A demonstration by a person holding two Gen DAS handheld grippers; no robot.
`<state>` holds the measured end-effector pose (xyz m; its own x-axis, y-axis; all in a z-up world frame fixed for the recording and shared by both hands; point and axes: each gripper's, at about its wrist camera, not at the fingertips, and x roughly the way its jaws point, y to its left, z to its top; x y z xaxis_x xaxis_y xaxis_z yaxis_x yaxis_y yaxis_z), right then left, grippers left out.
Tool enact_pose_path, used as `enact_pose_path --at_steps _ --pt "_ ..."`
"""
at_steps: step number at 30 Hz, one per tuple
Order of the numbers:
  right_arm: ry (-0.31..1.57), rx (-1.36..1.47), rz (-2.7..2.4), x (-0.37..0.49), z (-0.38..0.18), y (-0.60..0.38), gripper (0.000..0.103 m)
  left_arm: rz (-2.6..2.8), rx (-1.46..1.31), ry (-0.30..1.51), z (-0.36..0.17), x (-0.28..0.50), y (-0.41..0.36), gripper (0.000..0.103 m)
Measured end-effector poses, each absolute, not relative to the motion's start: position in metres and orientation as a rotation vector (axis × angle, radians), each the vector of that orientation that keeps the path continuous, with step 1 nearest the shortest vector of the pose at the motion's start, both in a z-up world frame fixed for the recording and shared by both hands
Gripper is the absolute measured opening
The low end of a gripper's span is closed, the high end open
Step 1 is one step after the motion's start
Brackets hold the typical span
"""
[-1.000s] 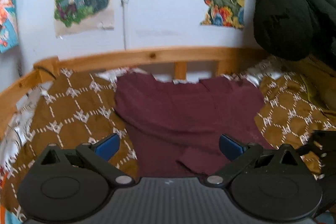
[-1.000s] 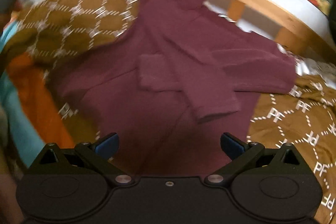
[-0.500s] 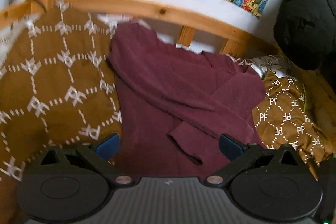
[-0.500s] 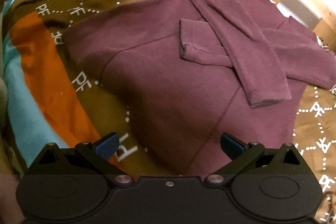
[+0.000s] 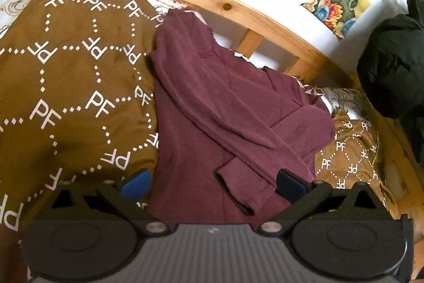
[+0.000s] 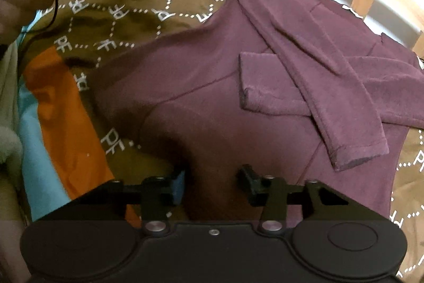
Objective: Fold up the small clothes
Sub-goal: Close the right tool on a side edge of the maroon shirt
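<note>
One maroon sweatshirt point(image 6: 212, 97) flat on brown PF-print bedspread point(image 5: 74, 76), two sleeves crossed over chest, right claw point(image 6: 212, 183) just closing over hem fabric, grip unclear, left claw point(image 5: 212, 181) spread wide above it, one wooden bed rail point(image 5: 238, 9), one black jacket point(image 5: 392, 70)

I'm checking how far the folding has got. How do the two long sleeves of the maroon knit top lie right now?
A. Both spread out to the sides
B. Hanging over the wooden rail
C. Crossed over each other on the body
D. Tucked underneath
C: the sleeves of the maroon knit top cross on its body, one cuff lying over the other sleeve.
</note>
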<state>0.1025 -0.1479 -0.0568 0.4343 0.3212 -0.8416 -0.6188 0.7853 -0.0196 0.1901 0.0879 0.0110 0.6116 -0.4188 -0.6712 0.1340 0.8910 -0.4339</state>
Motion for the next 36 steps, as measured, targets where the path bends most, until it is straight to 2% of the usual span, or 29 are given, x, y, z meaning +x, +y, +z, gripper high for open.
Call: enact_pose_path --at_steps 5,15,25,31,36 --pt "0.956 -0.309 0.628 0.109 -0.051 -0.15 0.02 -0.346 -0.376 0.851 0.014 0.191 0.092 0.102" --pt "0.965 -0.047 0.574 0.138 -0.033 -0.178 0.012 -0.353 -0.368 0.851 0.015 0.193 0.094 0.102" --pt "0.989 0.135 0.503 0.176 -0.038 -0.199 0.01 -0.433 -0.279 0.845 0.008 0.192 0.073 0.102" --pt "1.039 0.235 0.501 0.205 -0.047 -0.211 0.01 -0.533 -0.108 0.83 0.005 0.183 0.043 0.102" --pt "1.044 0.255 0.52 0.215 -0.049 -0.217 0.01 -0.551 -0.004 0.896 -0.013 0.179 0.018 0.102"
